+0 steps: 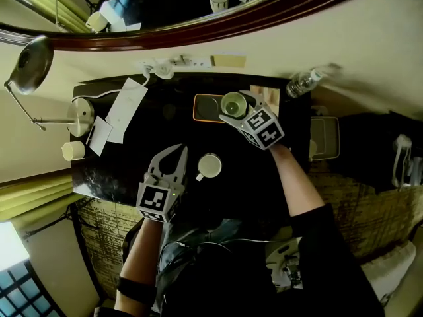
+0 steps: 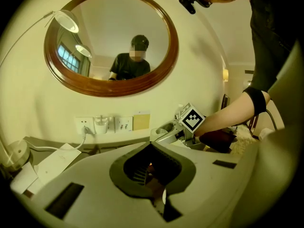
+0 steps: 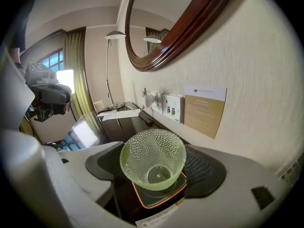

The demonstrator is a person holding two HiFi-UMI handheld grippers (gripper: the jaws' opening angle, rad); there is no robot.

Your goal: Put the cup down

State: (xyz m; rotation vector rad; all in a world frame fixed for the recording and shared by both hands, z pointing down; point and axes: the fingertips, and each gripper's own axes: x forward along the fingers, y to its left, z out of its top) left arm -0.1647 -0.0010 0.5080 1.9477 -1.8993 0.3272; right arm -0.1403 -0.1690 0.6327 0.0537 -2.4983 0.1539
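While right tongs (image 3: 154, 169) clamp cup (image 3: 153, 156), mouth faces up, axis near upright.

Cut edges, a covered tray, unreadable print

The oval dark-wood-framed mirror (image 1: 165, 12) runs off the head view's top edge. The pale green dimpled glass cup (image 3: 153, 158) covers much of the orange-rimmed black tray (image 3: 161, 197) (only its near edge shows). Print on the tan wall card (image 3: 204, 110) is too small to read.

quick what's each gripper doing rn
left gripper: closed, holding nothing
right gripper: closed on the green cup
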